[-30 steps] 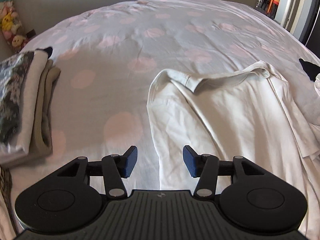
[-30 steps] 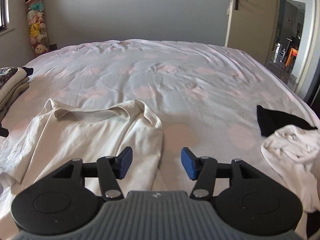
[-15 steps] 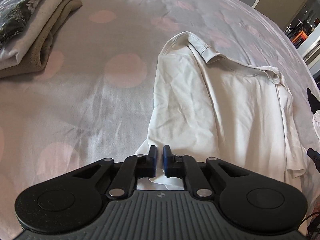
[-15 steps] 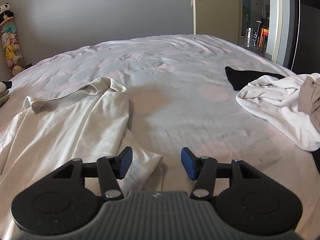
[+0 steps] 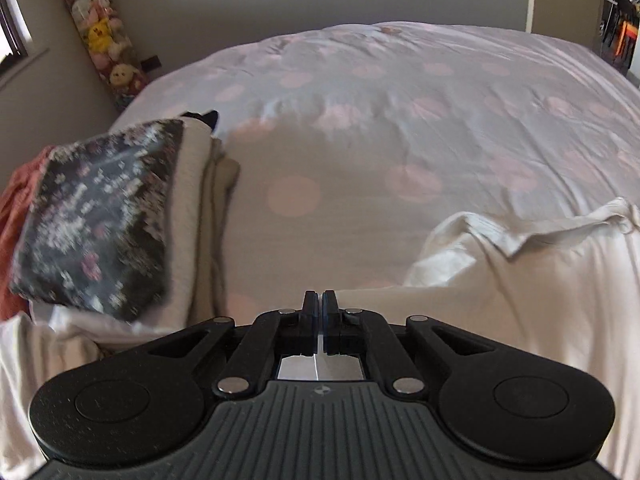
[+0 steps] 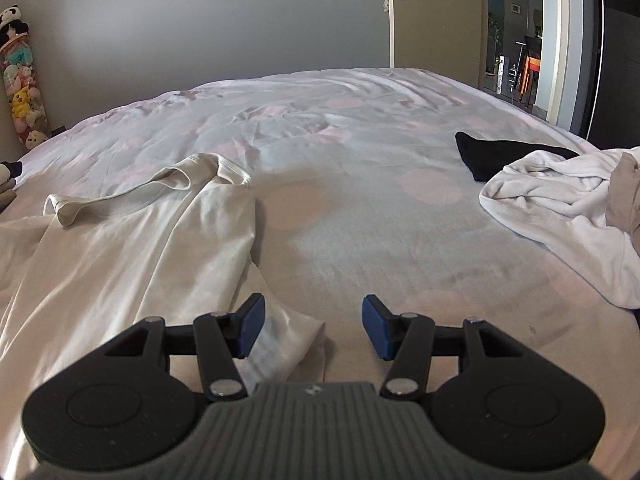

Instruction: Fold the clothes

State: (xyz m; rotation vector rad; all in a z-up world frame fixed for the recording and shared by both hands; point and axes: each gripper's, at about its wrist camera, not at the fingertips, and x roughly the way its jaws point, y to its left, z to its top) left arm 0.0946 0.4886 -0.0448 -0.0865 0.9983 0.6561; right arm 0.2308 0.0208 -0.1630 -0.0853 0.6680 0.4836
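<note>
A grey wall [image 6: 300,32] backs the bed [image 6: 360,120], with an open door [image 6: 436,16] at right.

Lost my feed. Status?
Left gripper shut on cream T-shirt hem. Right gripper open over other hem corner. Nothing in the way.

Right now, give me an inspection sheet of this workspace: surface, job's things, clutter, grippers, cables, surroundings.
Surface: bed cover, pale with pink dots, creased.
Job's things: cream shirt spread out unfolded; folded stack with a floral piece on top.
Clutter: crumpled white garment and black garment at the right.
Grippers: left gripper shut on the cream shirt's edge; right gripper open over the shirt's lower corner, holding nothing.
Cables: nothing seen.
Surroundings: plush toys in the corner, grey wall, open door.
</note>
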